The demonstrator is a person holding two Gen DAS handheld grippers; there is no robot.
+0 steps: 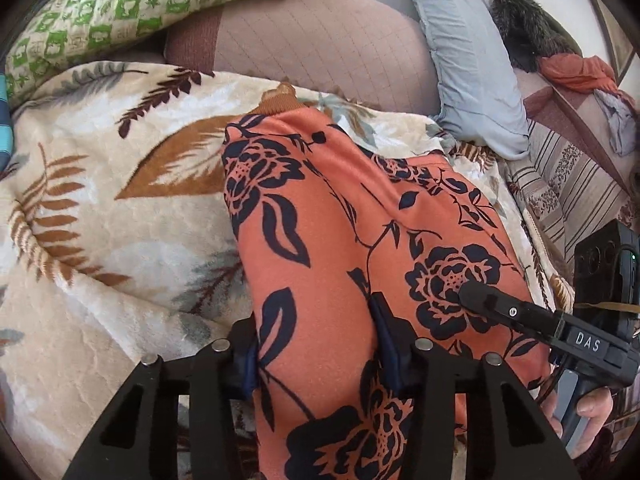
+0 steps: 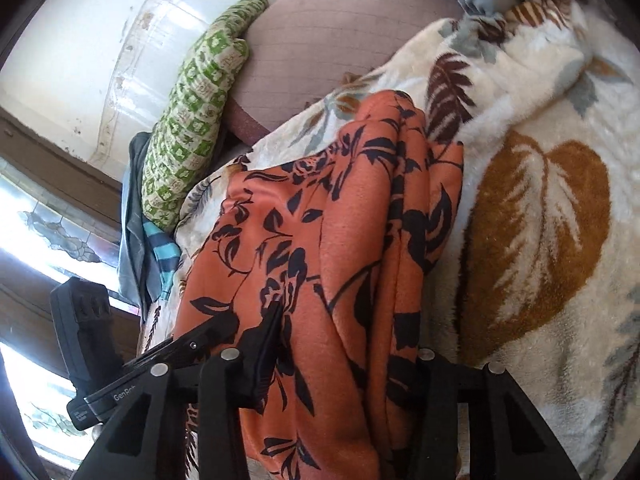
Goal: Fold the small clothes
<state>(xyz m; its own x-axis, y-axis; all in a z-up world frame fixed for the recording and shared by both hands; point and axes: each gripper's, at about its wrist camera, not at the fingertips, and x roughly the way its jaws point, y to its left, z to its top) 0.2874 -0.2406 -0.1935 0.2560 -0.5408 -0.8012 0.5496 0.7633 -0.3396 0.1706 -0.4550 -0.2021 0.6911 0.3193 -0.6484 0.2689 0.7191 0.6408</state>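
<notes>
The orange floral garment (image 1: 360, 248) lies on the leaf-patterned fleece blanket (image 1: 100, 208), toward the blanket's far edge, with its brown ribbed cuff (image 1: 280, 105) pointing at the quilted mauve cushion (image 1: 320, 40) behind that edge. The cloth is bunched into lengthwise folds; in the right wrist view several stacked layers show along its right side (image 2: 420, 184).

Left gripper (image 1: 316, 344): the jaws stand apart, with a broad band of the garment running between them. Both fingers touch the cloth at its sides. Whether they press on it cannot be told from these views.

Right gripper (image 1: 472, 292): in the left wrist view its tip rests on a dark flower print of the garment, just right of the left gripper. In its own view the fingers stand wide apart with the garment between them (image 2: 344, 360); the right finger is hidden under the cloth. A firm grip cannot be confirmed.

Surroundings: a green checked pillow (image 1: 132, 12) lies at the blanket's far left corner. A pale blue pillow (image 1: 468, 64) leans beyond the far right corner. A striped teal cloth (image 2: 162, 252) lies beside the green pillow.
</notes>
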